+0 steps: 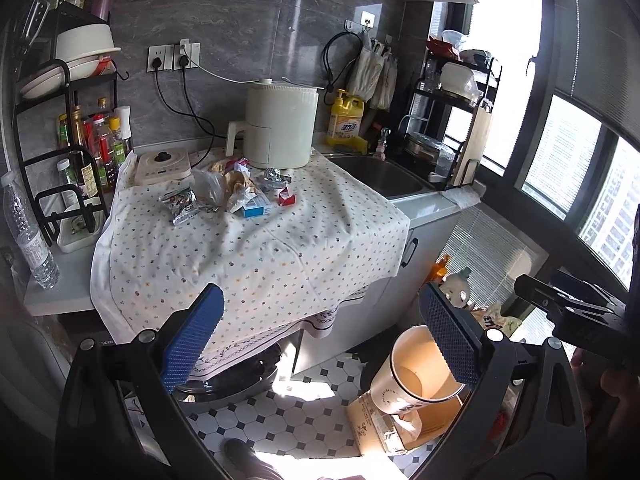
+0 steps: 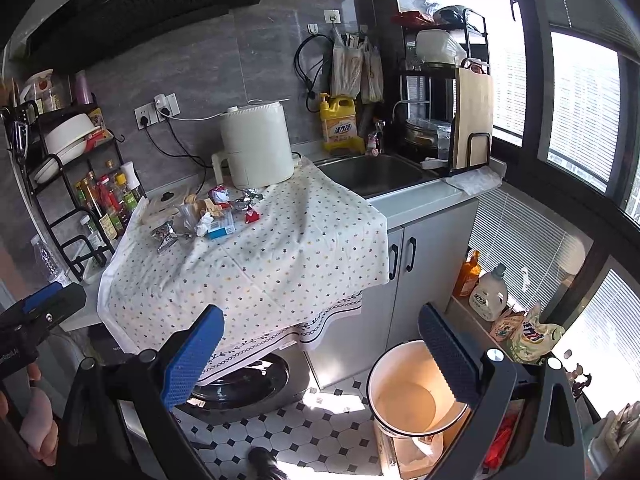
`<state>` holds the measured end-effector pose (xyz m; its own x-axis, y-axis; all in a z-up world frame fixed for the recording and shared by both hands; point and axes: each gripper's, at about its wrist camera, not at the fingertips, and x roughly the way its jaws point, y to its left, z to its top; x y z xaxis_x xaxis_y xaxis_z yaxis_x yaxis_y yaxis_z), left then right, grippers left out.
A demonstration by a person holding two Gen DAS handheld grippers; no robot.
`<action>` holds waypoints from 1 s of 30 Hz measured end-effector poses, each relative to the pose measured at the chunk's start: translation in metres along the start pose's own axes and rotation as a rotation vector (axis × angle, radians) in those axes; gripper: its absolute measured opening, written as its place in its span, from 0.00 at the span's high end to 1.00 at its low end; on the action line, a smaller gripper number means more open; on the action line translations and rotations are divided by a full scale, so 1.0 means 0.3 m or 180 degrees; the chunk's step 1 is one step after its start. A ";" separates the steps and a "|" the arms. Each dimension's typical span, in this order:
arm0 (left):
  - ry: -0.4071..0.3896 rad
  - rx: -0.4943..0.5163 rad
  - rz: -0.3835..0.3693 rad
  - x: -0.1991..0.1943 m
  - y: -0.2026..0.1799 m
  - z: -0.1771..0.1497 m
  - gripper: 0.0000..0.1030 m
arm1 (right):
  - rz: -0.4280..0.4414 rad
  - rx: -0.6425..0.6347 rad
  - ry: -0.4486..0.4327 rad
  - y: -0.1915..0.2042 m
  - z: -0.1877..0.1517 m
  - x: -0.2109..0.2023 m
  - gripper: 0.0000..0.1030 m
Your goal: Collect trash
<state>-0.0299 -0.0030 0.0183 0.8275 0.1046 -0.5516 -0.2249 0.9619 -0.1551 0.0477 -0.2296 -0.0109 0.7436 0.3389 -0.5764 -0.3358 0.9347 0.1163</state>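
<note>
Two views, left wrist first: left gripper [image 1: 320, 344] spread wide, empty, blue ribbed pads [image 1: 192, 340] on black arms, held back from the counter. Trash pile [image 1: 236, 190] sits mid-counter on a wrinkled dotted tablecloth [image 1: 256, 256]: crinkled foil snack wrapper [image 1: 182, 204], clear plastic bag, crumpled paper, flat blue box [image 1: 256, 209], small red pack [image 1: 286, 199]. Just behind the pile stands a cream ribbed cylindrical appliance [image 1: 280, 126]; a flat cream cooktop [image 1: 162, 166] lies to its left. Black wire rack [image 1: 64, 128] with glass sauce bottles at far left, clear water bottle [image 1: 28, 236] in front of it. Yellow detergent jug [image 1: 345, 118] beside the steel sink [image 1: 376, 174]. Round cream bin [image 1: 420, 372], smooth and empty inside, on the tiled floor, partly hidden by the right pad; cardboard box [image 1: 384, 420] under it. Right gripper body shows at the right edge. Right wrist view: right gripper [image 2: 320, 344] also spread, nothing between the pads. Same trash pile [image 2: 212, 216] on the tablecloth [image 2: 280, 256], well apart from the fingers. Bin [image 2: 404, 392] lower right, again part-covered by a pad. Wooden cutting board [image 2: 474, 116] upright in the dish rack by the sink. Plastic detergent bottles [image 2: 488, 292] on the low sill near the window.
</note>
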 end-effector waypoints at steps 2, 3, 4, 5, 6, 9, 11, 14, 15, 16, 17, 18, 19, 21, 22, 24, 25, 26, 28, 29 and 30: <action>-0.0005 -0.0007 0.0017 0.000 0.008 -0.001 0.06 | 0.0024 0.0019 0.0018 0.001 0.003 0.008 0.07; -0.0008 -0.0014 0.0027 0.001 0.014 -0.001 0.06 | 0.0030 0.0016 0.0019 0.004 0.005 0.010 0.07; -0.0011 -0.0021 0.0034 0.002 0.020 0.000 0.06 | 0.0032 0.0007 0.0014 0.008 0.006 0.012 0.07; -0.0012 -0.0027 0.0041 0.003 0.026 0.000 0.06 | 0.0034 0.0001 0.0007 0.011 0.006 0.014 0.07; -0.0014 -0.0033 0.0048 0.006 0.033 0.000 0.06 | 0.0037 0.0004 0.0007 0.013 0.007 0.017 0.07; -0.0025 -0.0040 0.0062 0.007 0.045 0.002 0.06 | 0.0059 0.0029 0.0018 0.016 0.007 0.024 0.07; -0.0040 -0.0039 0.0066 0.005 0.049 0.005 0.06 | 0.0066 0.0024 0.0013 0.022 0.010 0.025 0.07; -0.0044 -0.0056 0.0068 0.006 0.059 0.004 0.06 | 0.0084 0.0021 0.0002 0.028 0.010 0.022 0.07; -0.0042 -0.0057 0.0069 0.007 0.061 0.002 0.06 | 0.0083 0.0023 -0.0002 0.029 0.009 0.022 0.07; -0.0043 -0.0054 0.0070 0.007 0.062 0.002 0.06 | 0.0084 0.0027 -0.0003 0.031 0.009 0.022 0.07; -0.0041 -0.0051 0.0072 0.007 0.064 -0.001 0.06 | 0.0086 0.0035 0.0000 0.031 0.008 0.023 0.07; -0.0041 -0.0053 0.0071 0.007 0.066 -0.002 0.06 | 0.0086 0.0035 0.0005 0.033 0.008 0.022 0.07; -0.0040 -0.0053 0.0073 0.007 0.065 -0.003 0.06 | 0.0088 0.0039 0.0010 0.033 0.007 0.022 0.07; -0.0045 -0.0055 0.0076 0.004 0.067 -0.010 0.06 | 0.0092 0.0044 0.0017 0.032 0.002 0.019 0.07; -0.0044 -0.0054 0.0079 0.004 0.068 -0.009 0.06 | 0.0093 0.0044 0.0020 0.032 0.002 0.017 0.07; -0.0049 -0.0061 0.0086 -0.002 0.067 -0.017 0.06 | 0.0094 0.0044 0.0024 0.029 -0.002 0.016 0.07; -0.0051 -0.0064 0.0089 -0.005 0.067 -0.020 0.06 | 0.0100 0.0044 0.0025 0.030 -0.004 0.014 0.07; -0.0054 -0.0063 0.0098 -0.007 0.068 -0.022 0.06 | 0.0105 0.0042 0.0025 0.030 -0.008 0.013 0.07; -0.0056 -0.0071 0.0109 -0.013 0.070 -0.025 0.06 | 0.0117 0.0039 0.0019 0.030 -0.017 0.008 0.07; -0.0061 -0.0070 0.0111 -0.017 0.069 -0.026 0.06 | 0.0123 0.0043 0.0016 0.031 -0.019 0.005 0.07; -0.0067 -0.0066 0.0119 -0.020 0.068 -0.027 0.06 | 0.0126 0.0048 0.0014 0.030 -0.020 0.001 0.07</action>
<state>-0.0436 0.0141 0.0120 0.8290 0.1457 -0.5399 -0.2663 0.9518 -0.1520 0.0413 -0.2218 -0.0149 0.7273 0.3754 -0.5745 -0.3562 0.9221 0.1515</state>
